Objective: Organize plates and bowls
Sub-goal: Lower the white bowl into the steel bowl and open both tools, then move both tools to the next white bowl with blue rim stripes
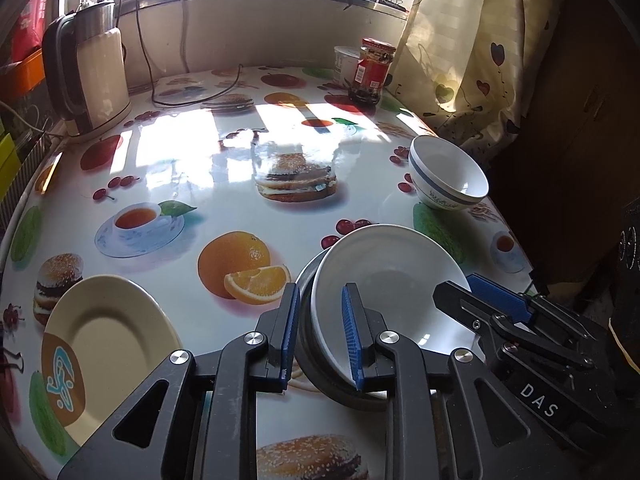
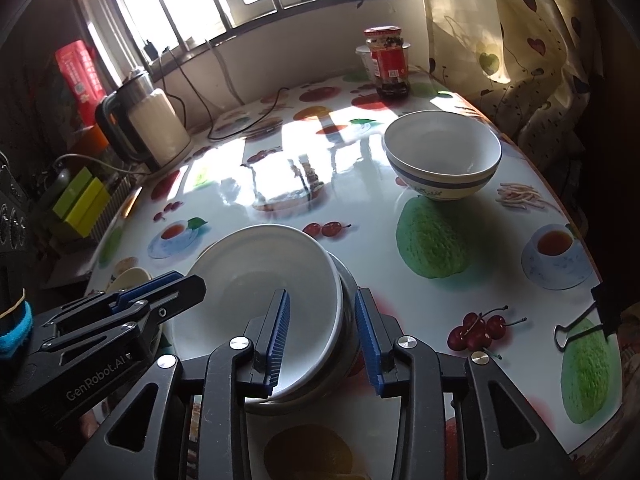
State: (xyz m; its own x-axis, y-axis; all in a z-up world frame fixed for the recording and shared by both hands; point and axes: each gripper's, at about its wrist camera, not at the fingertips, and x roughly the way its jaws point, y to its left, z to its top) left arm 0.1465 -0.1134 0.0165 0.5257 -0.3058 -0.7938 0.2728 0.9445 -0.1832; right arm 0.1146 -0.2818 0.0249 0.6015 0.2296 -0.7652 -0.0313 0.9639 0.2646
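White on steel at the centre of the action: we've got a white dish [image 1: 390,276] sitting tilted inside a metal bowl [image 1: 308,344], near the front edge of the fruit-print table [image 1: 192,184]. Our left gripper [image 1: 320,334] straddles the left rim of that pair, one blue pad [image 1: 290,328] outside the metal wall, the other inside the white dish. The jaws are parted a fair way, and we can't say for sure the pads are pressing on the rims.

Over on the other side, our right gripper [image 2: 322,340] does the mirror job: one pad inside the dish [image 2: 256,280], one outside the metal bowl [image 2: 344,340], jaws likewise spread, with a sliver of gap showing beside the outer pad. Each gripper shows up in the other's view, low over the dish.

Further back on the right stands a blue-banded bowl [image 2: 442,156], upright and well apart from the stack. Front left, a cream plate [image 1: 108,344] with an orange-and-blue motif lies flat, near the left gripper but not touching it.

Behind all that, a kettle [image 1: 90,76] sits back left with its cord trailing across the cloth, and a red-labelled jar [image 1: 370,70] stands by the curtain [image 1: 460,48], a white tub [image 1: 346,62] just behind it. A binder clip [image 2: 592,318] grips the table's right edge.
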